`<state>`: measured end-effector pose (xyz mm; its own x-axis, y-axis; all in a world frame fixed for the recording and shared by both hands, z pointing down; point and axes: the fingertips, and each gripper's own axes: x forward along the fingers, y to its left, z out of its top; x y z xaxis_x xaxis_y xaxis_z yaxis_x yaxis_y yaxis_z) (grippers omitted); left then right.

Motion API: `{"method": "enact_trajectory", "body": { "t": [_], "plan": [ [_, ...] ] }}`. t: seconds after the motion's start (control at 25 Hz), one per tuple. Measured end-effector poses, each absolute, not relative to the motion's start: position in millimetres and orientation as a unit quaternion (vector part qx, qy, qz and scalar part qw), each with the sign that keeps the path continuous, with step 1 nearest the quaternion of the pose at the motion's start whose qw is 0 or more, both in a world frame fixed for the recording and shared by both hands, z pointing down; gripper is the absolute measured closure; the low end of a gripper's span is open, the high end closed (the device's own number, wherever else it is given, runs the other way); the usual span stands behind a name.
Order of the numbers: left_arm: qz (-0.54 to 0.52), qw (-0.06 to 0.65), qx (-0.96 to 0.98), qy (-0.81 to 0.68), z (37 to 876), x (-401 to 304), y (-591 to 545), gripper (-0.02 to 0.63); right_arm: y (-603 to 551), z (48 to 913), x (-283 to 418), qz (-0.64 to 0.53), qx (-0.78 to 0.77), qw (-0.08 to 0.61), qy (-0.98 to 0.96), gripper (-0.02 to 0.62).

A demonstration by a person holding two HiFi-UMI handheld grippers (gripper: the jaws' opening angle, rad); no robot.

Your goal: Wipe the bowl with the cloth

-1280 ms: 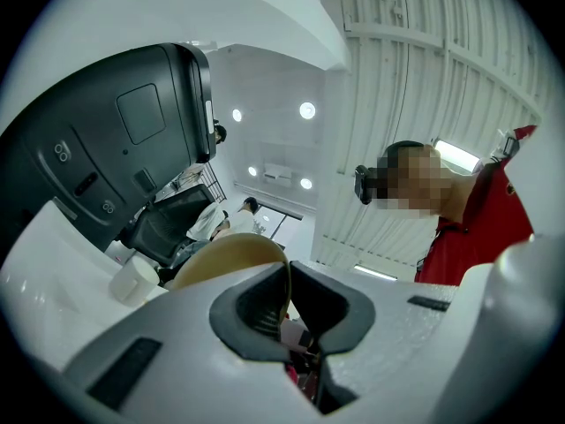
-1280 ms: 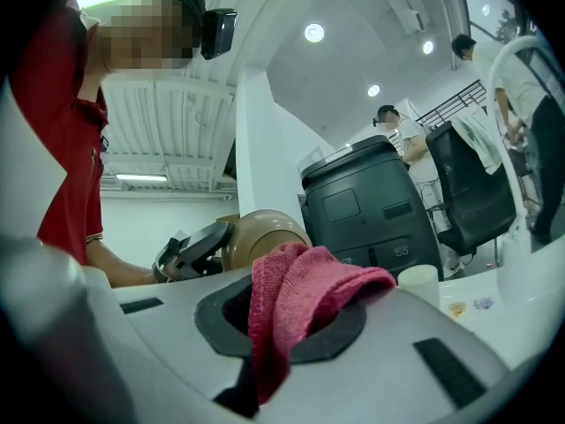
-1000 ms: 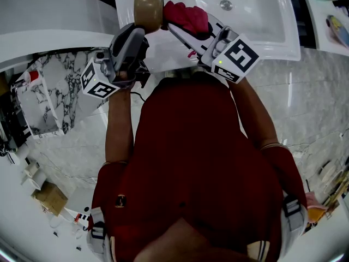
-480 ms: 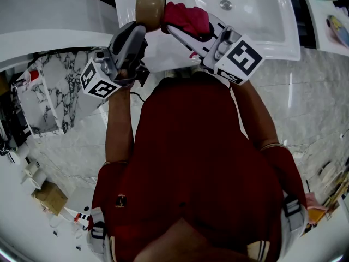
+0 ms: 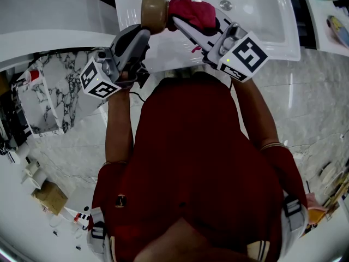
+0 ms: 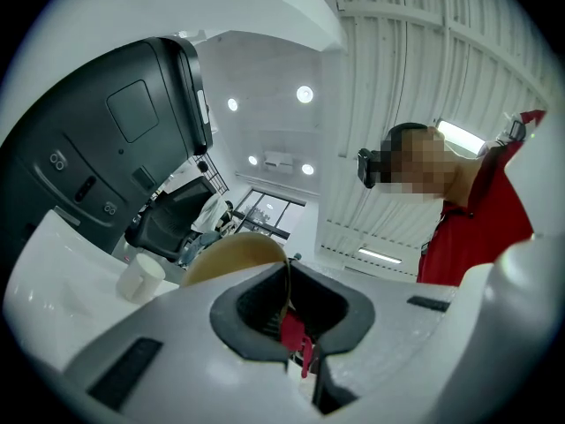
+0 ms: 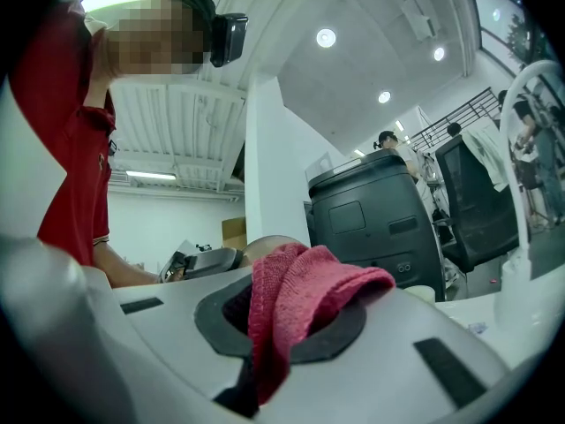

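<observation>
Bowl-wiping seen from the head view: the tan bowl (image 5: 152, 11) hangs tipped on its side above the white sink (image 5: 262, 31), whose drain (image 5: 226, 5) lies well to the bowl's right. The left gripper (image 5: 146, 30) reaches up from below the bowl and clamps its wall. The right gripper (image 5: 185, 22) comes in from the bowl's lower right, its jaws closed on the red cloth (image 5: 192, 12), which bunches up against the bowl's right side and touches it. The person's red shirt (image 5: 191, 162) fills the frame below the bowl.

From the left gripper view, the jaws stand pinched on the bowl's thin wall, its pale curved rim rising just above them. A scrap of the cloth shows red low in the gap, just below the rim. A white cup (image 6: 141, 277) sits to the bowl's left, and a large dark grey machine (image 6: 106, 148) looms above and left of it.

From the right gripper view, the jaws are shut tight on the cloth, which wells up between them in a thick fold and hides most of the bowl; only a rounded sliver of the bowl shows just behind the fold. The left gripper is seen touching the bowl's left side.
</observation>
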<state>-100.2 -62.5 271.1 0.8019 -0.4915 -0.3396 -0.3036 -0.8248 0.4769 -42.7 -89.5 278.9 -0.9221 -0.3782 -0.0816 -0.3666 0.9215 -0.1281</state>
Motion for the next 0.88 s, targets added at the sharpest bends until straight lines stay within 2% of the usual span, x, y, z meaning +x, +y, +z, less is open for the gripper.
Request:
{"method": "enact_trajectory", "body": {
  "t": [0.88],
  "plan": [
    [-0.254,0.208,0.922,-0.206,267.2,-103.5,-56.5,0.584,-88.6,303.9,-50.0,-0.071,-0.189,0.02,0.979,0.566]
  ]
}}
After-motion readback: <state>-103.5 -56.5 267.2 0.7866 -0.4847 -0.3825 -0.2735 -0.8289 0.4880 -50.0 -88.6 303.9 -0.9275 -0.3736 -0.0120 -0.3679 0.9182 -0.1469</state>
